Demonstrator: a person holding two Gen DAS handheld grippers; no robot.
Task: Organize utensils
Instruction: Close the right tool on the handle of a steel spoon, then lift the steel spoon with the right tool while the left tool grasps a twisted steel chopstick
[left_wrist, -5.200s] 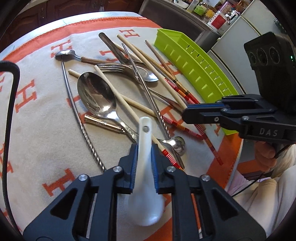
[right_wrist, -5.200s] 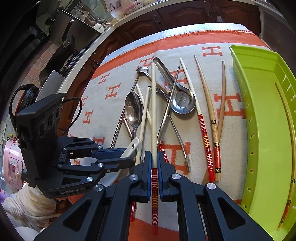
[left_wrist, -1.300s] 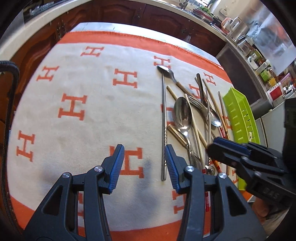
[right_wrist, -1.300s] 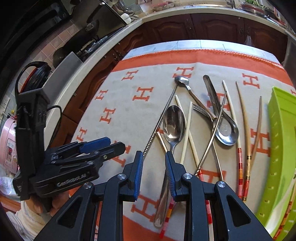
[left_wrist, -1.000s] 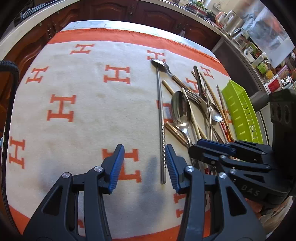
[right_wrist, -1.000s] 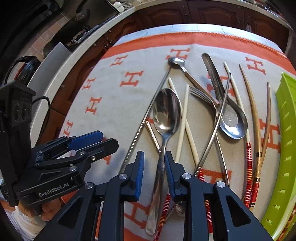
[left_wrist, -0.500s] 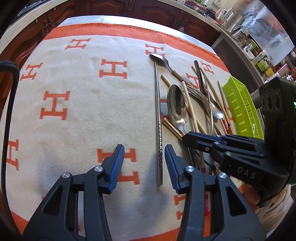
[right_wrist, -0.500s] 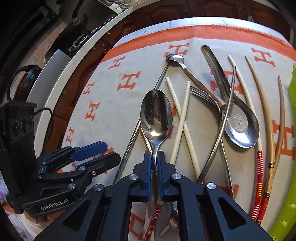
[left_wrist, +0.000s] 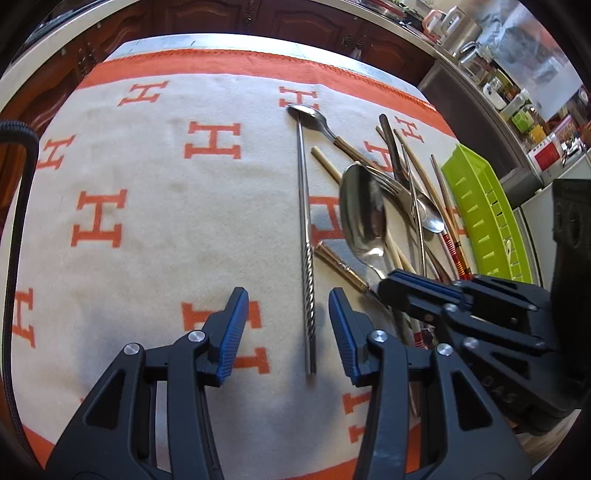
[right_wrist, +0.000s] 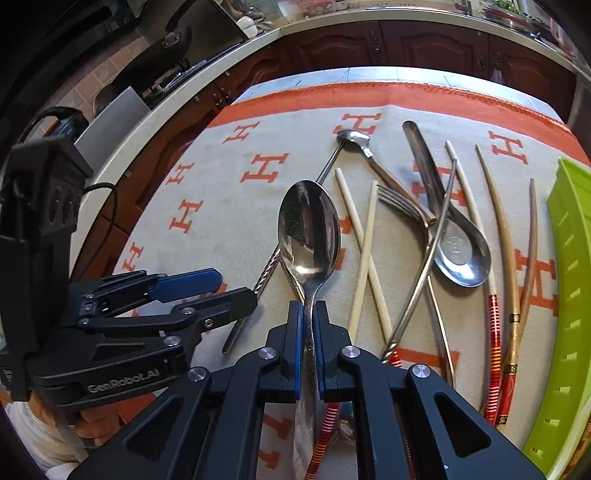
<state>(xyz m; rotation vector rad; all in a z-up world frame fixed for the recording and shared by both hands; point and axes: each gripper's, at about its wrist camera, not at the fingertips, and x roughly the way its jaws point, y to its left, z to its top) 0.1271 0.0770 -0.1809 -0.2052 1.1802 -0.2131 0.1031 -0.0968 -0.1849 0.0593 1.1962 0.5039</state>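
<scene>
My right gripper is shut on the handle of a large steel spoon, whose bowl points away from me and casts a shadow on the cloth. The left wrist view shows the same spoon with the right gripper clamped on its handle. To the left of the spoon, my left gripper stands open with nothing between its pads, just left of a long twisted steel stirrer. A green slotted tray lies along the right side.
On the cream cloth with orange H marks lie pale chopsticks, a fork, a steel soup spoon, red-ended chopsticks and a small brown-handled spoon. Dark cabinets stand behind the table's far edge.
The right gripper came down over the large spoon's handle and shut on it; the bowl now looks raised off the cloth. The left gripper stays open in nearly the same spot.
</scene>
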